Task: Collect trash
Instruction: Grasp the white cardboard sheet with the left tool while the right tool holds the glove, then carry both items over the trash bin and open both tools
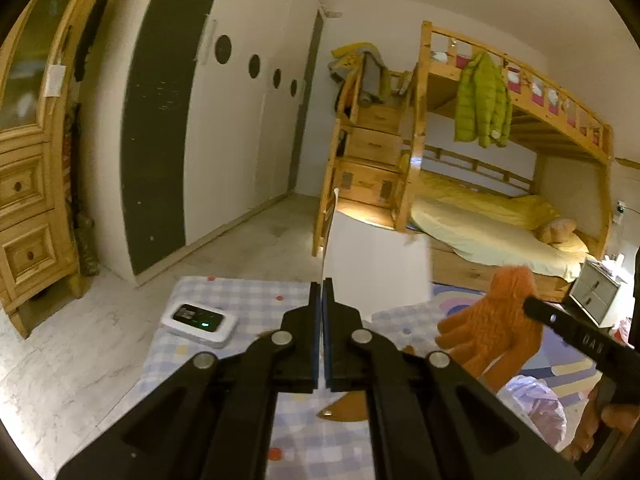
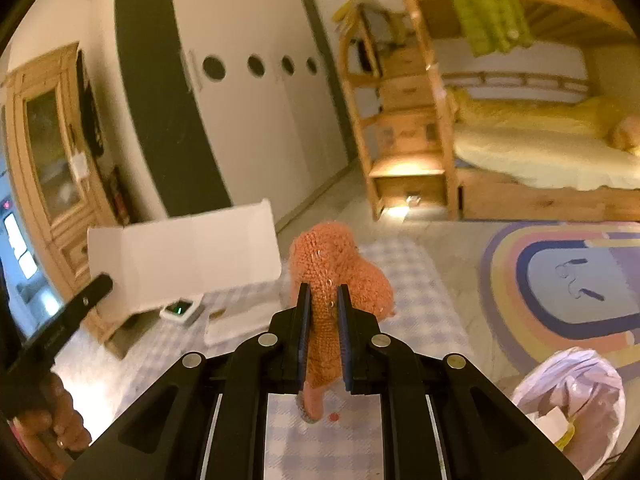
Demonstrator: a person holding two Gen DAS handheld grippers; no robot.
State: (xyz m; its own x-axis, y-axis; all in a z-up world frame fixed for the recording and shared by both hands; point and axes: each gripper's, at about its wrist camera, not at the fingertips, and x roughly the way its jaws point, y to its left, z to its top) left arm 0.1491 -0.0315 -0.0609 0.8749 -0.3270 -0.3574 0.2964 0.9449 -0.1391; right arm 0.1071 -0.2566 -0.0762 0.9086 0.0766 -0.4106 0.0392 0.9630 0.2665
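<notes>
My left gripper (image 1: 322, 286) is shut on a flattened white cardboard sheet (image 1: 376, 264) and holds it upright above the checked mat. The sheet also shows in the right wrist view (image 2: 184, 252), at the left. My right gripper (image 2: 323, 292) is shut on an orange knitted glove (image 2: 336, 272) that hangs between its jaws. The glove shows in the left wrist view (image 1: 492, 320) at the right, held by the right gripper's black finger. A translucent plastic trash bag (image 2: 576, 392) with scraps inside sits open at the lower right; it also shows in the left wrist view (image 1: 536, 408).
A checked mat (image 1: 248, 300) lies on the floor with a small white device (image 1: 199, 319) showing a green light. A brown peel-like scrap (image 1: 344, 410) lies under my left gripper. A rainbow rug (image 2: 560, 280), bunk bed (image 1: 500, 184), wardrobe (image 1: 224, 128) and wooden cabinet (image 1: 28, 184) surround the area.
</notes>
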